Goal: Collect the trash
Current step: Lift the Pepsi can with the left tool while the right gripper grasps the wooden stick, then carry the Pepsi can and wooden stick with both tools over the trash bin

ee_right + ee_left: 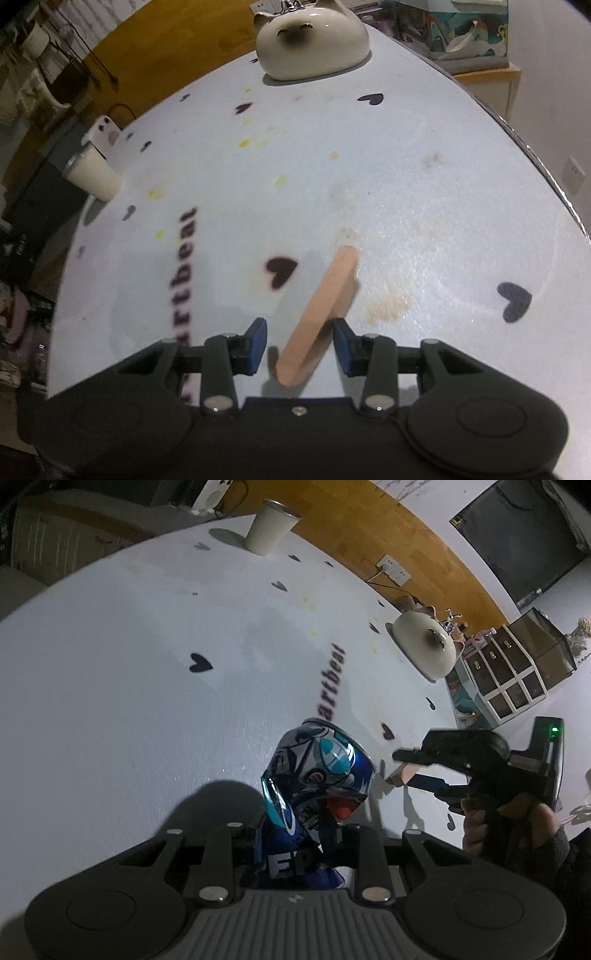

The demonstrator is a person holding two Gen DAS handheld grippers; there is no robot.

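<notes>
A crushed blue drink can [317,771] sticks up out of my left gripper [301,845], which is shut on its lower part; the fingertips are hidden behind the can. The can hangs over the white heart-print tablecloth [147,664]. A flat tan strip [321,306], like a bit of card, lies on the cloth between the blue pads [258,341] of my right gripper [299,345]. Those jaws stand open, with a gap on the left side of the strip. From the left wrist, the right gripper [404,771] and a hand holding it show at the right, with the tan strip [400,775] at its tips.
A cream cat-shaped ceramic piece [312,40] sits at the far side of the table. A cream cup [94,173] and a white phone [103,134] stand at the left edge. The table's rim [546,177] curves down the right. Yellow and brown stains dot the cloth.
</notes>
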